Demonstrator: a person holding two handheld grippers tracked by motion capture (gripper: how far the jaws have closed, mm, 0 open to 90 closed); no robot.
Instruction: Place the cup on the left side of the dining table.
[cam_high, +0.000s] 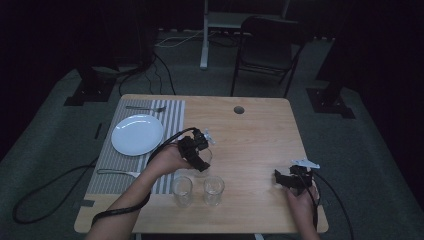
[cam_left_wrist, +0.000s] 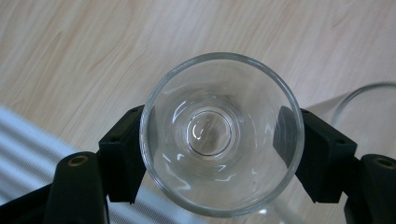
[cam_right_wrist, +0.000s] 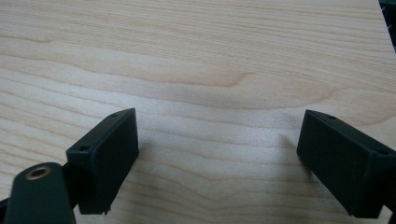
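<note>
A clear drinking glass (cam_left_wrist: 219, 135) is seen from above in the left gripper view, its rim wide and its base small at the centre. My left gripper (cam_left_wrist: 219, 144) is shut on it, one black pad pressed to each side of the wall. In the high view that gripper (cam_high: 200, 162) holds the glass (cam_high: 207, 156) over the wood just right of the striped placemat (cam_high: 172, 117). Two more empty glasses (cam_high: 182, 190) (cam_high: 213, 190) stand upright side by side near the front edge. My right gripper (cam_right_wrist: 219, 149) (cam_high: 280, 178) is open over bare wood at the front right, with nothing between its jaws.
A white plate (cam_high: 137, 134) lies on the placemat, with a fork (cam_high: 145, 108) beyond it and another piece of cutlery (cam_high: 117, 173) in front. The table (cam_high: 260, 130) has a round cable hole (cam_high: 239, 109). A chair (cam_high: 267, 47) stands behind.
</note>
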